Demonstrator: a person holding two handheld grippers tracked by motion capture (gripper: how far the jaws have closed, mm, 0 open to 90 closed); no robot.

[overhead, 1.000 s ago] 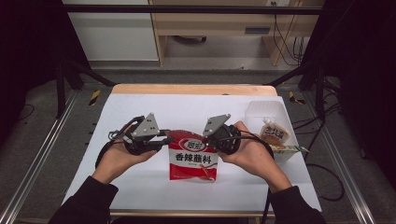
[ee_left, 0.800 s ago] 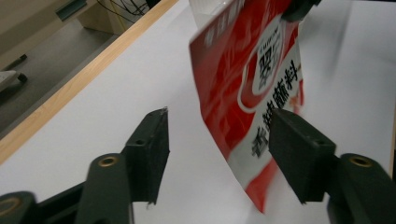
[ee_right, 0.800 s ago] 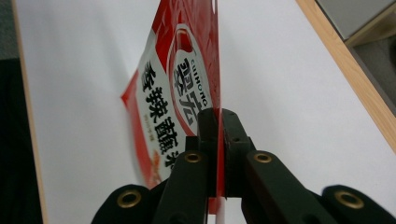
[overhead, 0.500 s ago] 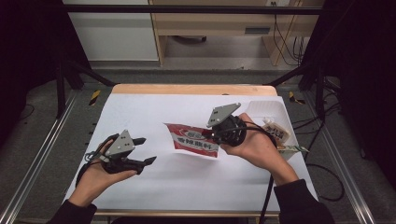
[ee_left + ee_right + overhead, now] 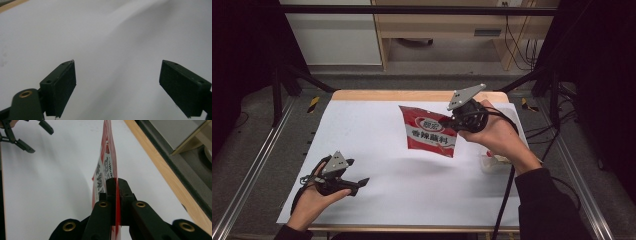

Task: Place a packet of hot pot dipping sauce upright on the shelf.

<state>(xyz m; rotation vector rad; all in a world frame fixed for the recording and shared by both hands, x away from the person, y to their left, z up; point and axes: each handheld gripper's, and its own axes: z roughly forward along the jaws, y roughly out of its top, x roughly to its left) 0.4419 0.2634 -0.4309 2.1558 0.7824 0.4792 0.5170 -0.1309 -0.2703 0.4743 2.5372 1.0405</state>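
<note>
One tub (image 5: 493, 161), contents hidden

The red packet (image 5: 429, 132), clamped at one edge between the closed jaws of the right tool (image 5: 451, 120), carries the only lettering in view. In the high view its face shows a white oval logo near the edge nearest the tool, its characters too small to read. Farther from the tool lies a white band with a row of dark Chinese characters, appearing to read 香辣蘸料. In the right gripper view the packet (image 5: 108, 165) runs edge-on away from the jaws; parts of the same dark characters on white show on its side, too foreshortened to read.
</note>
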